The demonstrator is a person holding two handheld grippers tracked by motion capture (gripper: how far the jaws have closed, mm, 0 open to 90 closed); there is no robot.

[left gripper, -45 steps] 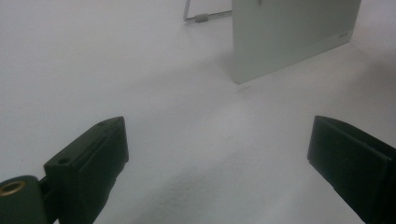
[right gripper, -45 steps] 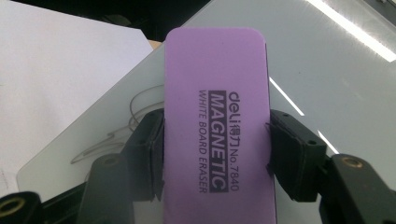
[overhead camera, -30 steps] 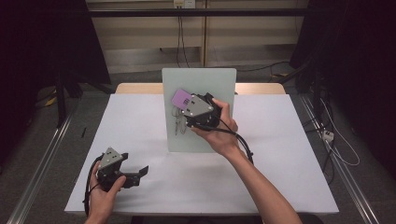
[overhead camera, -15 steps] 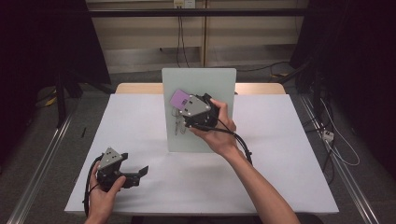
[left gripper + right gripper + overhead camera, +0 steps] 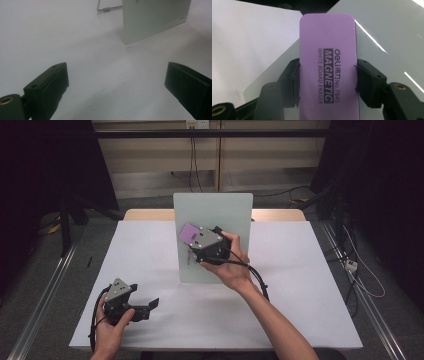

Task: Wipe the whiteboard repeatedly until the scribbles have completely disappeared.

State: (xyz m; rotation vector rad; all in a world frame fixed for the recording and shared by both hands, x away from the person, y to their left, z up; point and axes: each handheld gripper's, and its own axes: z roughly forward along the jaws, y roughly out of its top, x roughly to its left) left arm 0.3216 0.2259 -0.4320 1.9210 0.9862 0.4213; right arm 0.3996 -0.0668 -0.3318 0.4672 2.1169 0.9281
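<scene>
Your jaws differ by hand: in the high view, the left gripper (image 5: 131, 304) rests low on the white surface (image 5: 310, 285) near its front left corner with its jaws spread wide and empty, while the right gripper (image 5: 200, 242) is raised against the upright whiteboard (image 5: 220, 210) at the middle of the surface, the purple eraser (image 5: 188, 234) poking out at its upper left. A small dark mark sits on the board just below the eraser; you probably mean to wipe it.

In the left gripper view, the wide-apart jaws frame bare surface, with the board's lower corner (image 5: 152, 22) and its wire stand (image 5: 105, 9) well ahead.

In the right gripper view, the jaws clamp the eraser (image 5: 328, 67) by its long edges, printed back toward you, the board (image 5: 392, 37) behind it. Whether the felt touches the board cannot be told. Keep the eraser flat to the panel, press lightly so the board does not tip, and stroke down over the mark.
</scene>
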